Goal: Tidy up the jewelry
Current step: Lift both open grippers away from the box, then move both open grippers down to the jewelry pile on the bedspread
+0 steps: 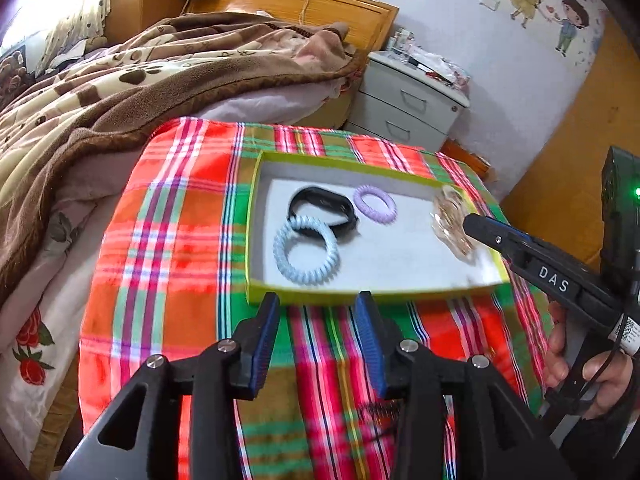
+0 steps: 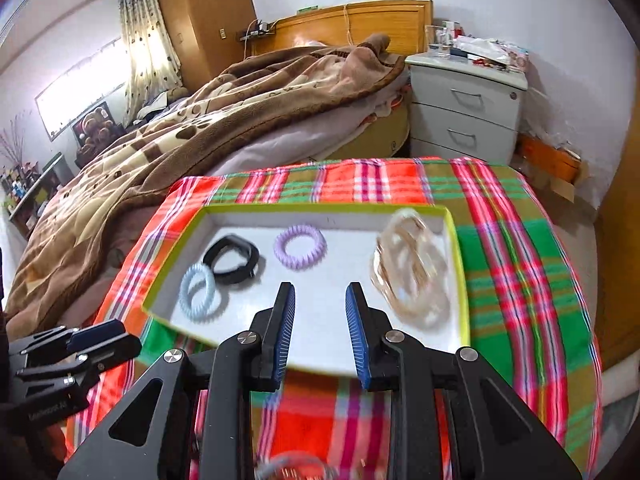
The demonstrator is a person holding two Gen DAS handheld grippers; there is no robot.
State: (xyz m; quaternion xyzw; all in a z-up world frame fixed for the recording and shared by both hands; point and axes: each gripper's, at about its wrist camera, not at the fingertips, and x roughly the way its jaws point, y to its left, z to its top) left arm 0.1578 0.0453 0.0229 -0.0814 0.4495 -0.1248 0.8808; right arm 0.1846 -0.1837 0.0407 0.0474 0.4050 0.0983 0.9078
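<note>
- A bedroom in a home.
- A bed (image 2: 224, 120) fills the left, with a wooden headboard (image 2: 352, 24) at the far wall and a rumpled brown paw-print blanket (image 1: 120, 80) over it.
- A grey two-drawer nightstand (image 2: 464, 108) stands just right of the bed, its top cluttered with small items.
- A patterned curtain (image 2: 148, 40) hangs by a bright window at the far left.
- Cartoon children stickers (image 1: 548, 8) decorate the white wall.
- A plaid cloth (image 2: 520, 240) covers the near surface.

Tray (image 2: 460, 264): lime-green rim, white floor. Coil ties: light blue (image 2: 200, 292) and lilac (image 2: 300, 246). Wristband (image 2: 234, 260): black. Bangles (image 2: 412, 272): pale gold. Cloth (image 2: 520, 248): red, green and orange plaid. Blanket (image 1: 120, 80): brown with paw prints.
</note>
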